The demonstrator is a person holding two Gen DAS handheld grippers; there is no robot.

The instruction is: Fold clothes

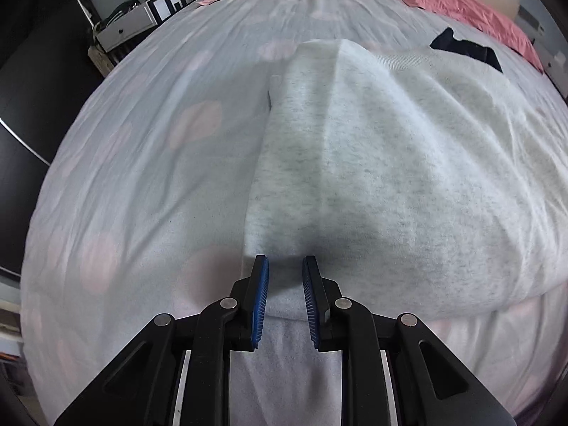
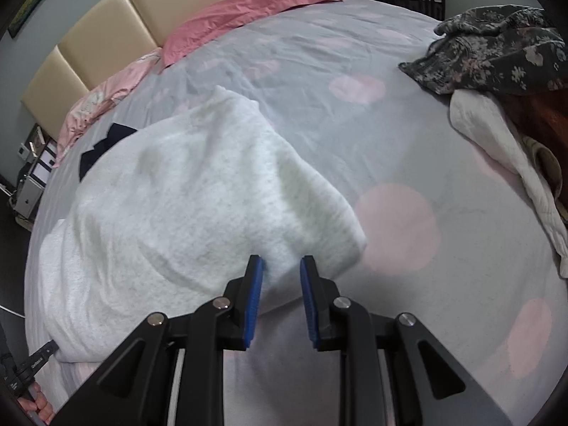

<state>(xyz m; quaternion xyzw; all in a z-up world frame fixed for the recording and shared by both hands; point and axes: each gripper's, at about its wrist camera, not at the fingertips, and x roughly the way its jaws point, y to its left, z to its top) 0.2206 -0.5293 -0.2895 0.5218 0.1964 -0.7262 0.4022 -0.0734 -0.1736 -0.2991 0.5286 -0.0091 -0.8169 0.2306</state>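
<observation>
Both grippers stand partly open with fabric between their blue pads, not clamped: the left gripper (image 1: pixel 285 261) at the near edge of the pale grey heathered sweatshirt (image 1: pixel 390 163), the right gripper (image 2: pixel 281 261) likewise. The sweatshirt lies mid-frame on the grey bedspread with pink dots (image 2: pixel 408 142). A dark floral garment (image 2: pixel 497 49) and white cloth (image 2: pixel 504 149) sit at upper right, well apart; pink pillows (image 1: pixel 461 3) lie along the top.

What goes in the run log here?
fold clothes | grey sweatshirt on bed | both jaws open at near edge | unfolded pile waiting
</observation>
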